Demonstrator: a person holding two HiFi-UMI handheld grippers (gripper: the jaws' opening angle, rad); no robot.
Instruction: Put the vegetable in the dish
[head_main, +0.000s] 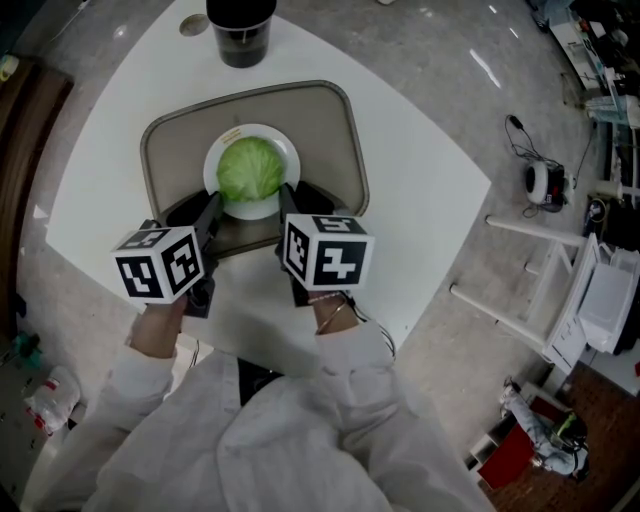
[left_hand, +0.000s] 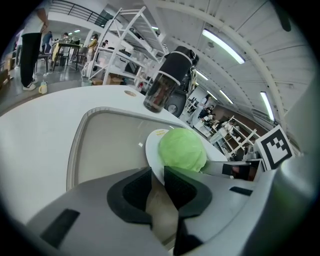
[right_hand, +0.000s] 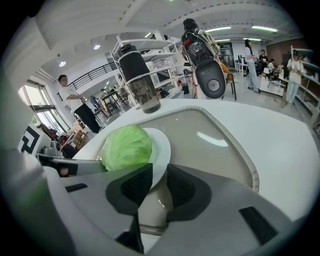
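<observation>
A round green cabbage (head_main: 250, 170) sits in the white plate (head_main: 287, 150), which rests on the grey tray (head_main: 335, 130). My left gripper (head_main: 212, 206) reaches the plate's near-left rim and my right gripper (head_main: 289, 198) its near-right rim. In the left gripper view the plate's rim (left_hand: 152, 145) runs into the narrow gap of the left gripper (left_hand: 157, 175), with the cabbage (left_hand: 182, 150) just beyond. The right gripper view shows the same: the rim (right_hand: 161, 145) lies inside the right gripper (right_hand: 159, 172), beside the cabbage (right_hand: 126, 147). A strip of tray shows beside each rim, so both jaws stand slightly open.
A dark tumbler with a black lid (head_main: 240, 30) stands on the white table (head_main: 420, 190) beyond the tray. The table's edge runs close behind my grippers. White shelving, chairs and cables stand on the floor to the right (head_main: 560, 260). People stand far off in the room.
</observation>
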